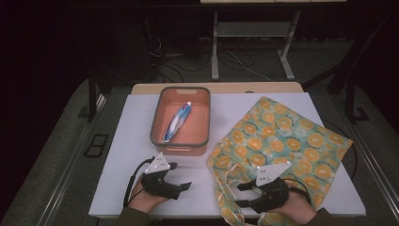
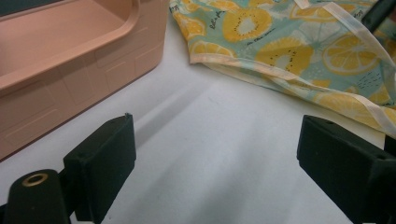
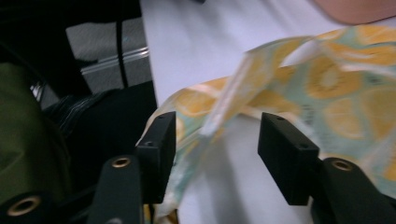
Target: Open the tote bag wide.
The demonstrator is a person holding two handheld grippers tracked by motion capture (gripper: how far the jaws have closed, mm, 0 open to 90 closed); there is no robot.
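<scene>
- The orange-print cloth bag (image 1: 277, 141) lies flat on the right half of the white table (image 1: 127, 141), its mouth and handles toward the person.
- The right gripper (image 1: 244, 194) is spread open over a pale handle strap (image 3: 229, 105) at the bag's near-left corner.
- The left gripper (image 1: 181, 176) is released above bare table, just in front of the pink bin (image 1: 181, 148), which holds a toothpaste tube (image 1: 178, 122).

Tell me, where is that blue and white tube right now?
In the high view, the tube lies inside the orange bin at the table's far left-centre, left of the fruit-print bag.
</scene>
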